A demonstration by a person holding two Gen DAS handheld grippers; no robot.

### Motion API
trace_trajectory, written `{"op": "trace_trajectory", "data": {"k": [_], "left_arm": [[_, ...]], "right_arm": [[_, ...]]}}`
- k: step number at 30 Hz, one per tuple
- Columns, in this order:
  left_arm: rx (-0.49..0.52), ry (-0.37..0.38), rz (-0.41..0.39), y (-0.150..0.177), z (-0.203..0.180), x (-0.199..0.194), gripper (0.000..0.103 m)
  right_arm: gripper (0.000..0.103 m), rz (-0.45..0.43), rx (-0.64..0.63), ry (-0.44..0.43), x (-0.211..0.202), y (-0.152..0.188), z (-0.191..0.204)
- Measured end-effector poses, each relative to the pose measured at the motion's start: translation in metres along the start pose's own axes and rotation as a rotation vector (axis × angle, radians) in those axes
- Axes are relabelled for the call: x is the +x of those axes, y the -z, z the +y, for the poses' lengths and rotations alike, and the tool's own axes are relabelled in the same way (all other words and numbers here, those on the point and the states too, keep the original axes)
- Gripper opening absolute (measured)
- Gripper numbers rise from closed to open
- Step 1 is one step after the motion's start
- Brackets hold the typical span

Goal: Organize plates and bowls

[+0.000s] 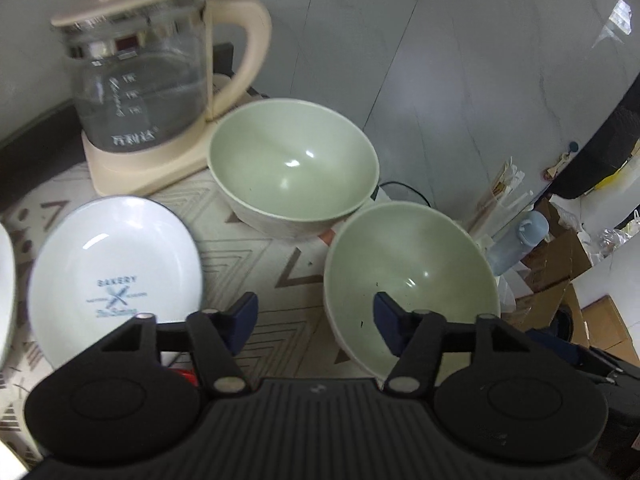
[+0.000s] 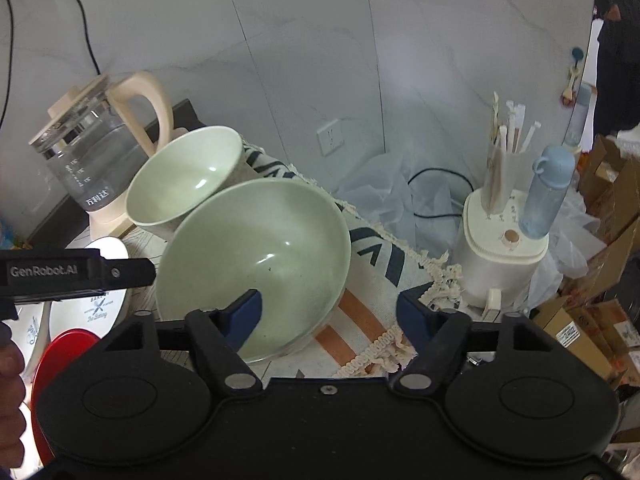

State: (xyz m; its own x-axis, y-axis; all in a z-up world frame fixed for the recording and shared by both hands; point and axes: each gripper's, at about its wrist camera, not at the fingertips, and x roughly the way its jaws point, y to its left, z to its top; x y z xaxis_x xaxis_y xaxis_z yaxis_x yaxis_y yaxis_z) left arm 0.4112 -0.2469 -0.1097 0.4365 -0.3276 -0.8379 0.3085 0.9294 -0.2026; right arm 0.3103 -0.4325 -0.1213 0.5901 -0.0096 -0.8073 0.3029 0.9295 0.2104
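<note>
**Near bowl sits between both tools**

Patterned cloth on tabletop (image 1: 248,248), marble wall behind. Near green bowl (image 1: 412,276), lower right of left view, touching far bowl (image 1: 292,168). Left tool (image 1: 316,312) wide, empty, right finger over bowl rim. Right tool (image 2: 330,308) wide, left finger inside bowl. White plate (image 1: 116,268) lower left.

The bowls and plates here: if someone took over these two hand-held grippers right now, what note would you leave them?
Left gripper: open, holding nothing, its right finger over the near bowl's rim.
Right gripper: open, holding nothing, its left finger over the near bowl.
Far bowl sits by the kettle, separate, not nested.
White plate lies left on the cloth; a second white plate and a red plate show at the edges.
Done: nothing stacked yet.
Left: probably nest the bowls, stack the plates.
</note>
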Motion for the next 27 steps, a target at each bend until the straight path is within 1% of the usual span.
{"op": "trace_trajectory", "data": {"k": [2, 4, 5, 7, 8, 10, 12, 13, 16, 22, 27], "left_arm": [[-0.011, 0.004, 0.023, -0.001, -0.001, 0.008, 0.051], [-0.022, 0.012, 0.042, -0.002, -0.002, 0.015, 0.042], [-0.023, 0.015, 0.052, -0.002, -0.003, 0.019, 0.039], [-0.027, 0.022, 0.069, -0.003, -0.004, 0.026, 0.029], [-0.028, 0.026, 0.072, -0.003, -0.004, 0.029, 0.028], [-0.022, 0.026, 0.081, -0.003, -0.006, 0.035, 0.023], [-0.028, 0.032, 0.100, -0.002, -0.008, 0.040, 0.017], [-0.027, 0.027, 0.104, -0.001, -0.009, 0.042, 0.017], [-0.025, 0.015, 0.100, 0.000, -0.012, 0.040, 0.017], [-0.026, 0.046, 0.071, -0.001, -0.014, 0.024, 0.017], [-0.037, 0.054, 0.039, -0.002, -0.015, 0.008, 0.017]], "right_arm": [[0.063, 0.015, 0.011, -0.007, 0.007, -0.001, -0.002], [0.054, 0.033, 0.026, -0.016, 0.014, -0.001, -0.004], [0.051, 0.041, 0.037, -0.021, 0.018, -0.001, -0.005], [0.039, 0.056, 0.067, -0.031, 0.024, 0.000, -0.008], [0.036, 0.061, 0.080, -0.038, 0.027, 0.001, -0.009], [0.024, 0.066, 0.092, -0.053, 0.032, 0.002, -0.009], [0.022, 0.057, 0.095, -0.063, 0.034, 0.004, -0.008], [0.022, 0.052, 0.091, -0.059, 0.034, 0.004, -0.007], [0.021, 0.043, 0.094, -0.058, 0.032, 0.003, -0.008], [0.021, 0.017, 0.078, -0.047, 0.016, -0.003, -0.008], [0.021, -0.020, 0.047, -0.045, -0.002, -0.008, -0.002]]}}
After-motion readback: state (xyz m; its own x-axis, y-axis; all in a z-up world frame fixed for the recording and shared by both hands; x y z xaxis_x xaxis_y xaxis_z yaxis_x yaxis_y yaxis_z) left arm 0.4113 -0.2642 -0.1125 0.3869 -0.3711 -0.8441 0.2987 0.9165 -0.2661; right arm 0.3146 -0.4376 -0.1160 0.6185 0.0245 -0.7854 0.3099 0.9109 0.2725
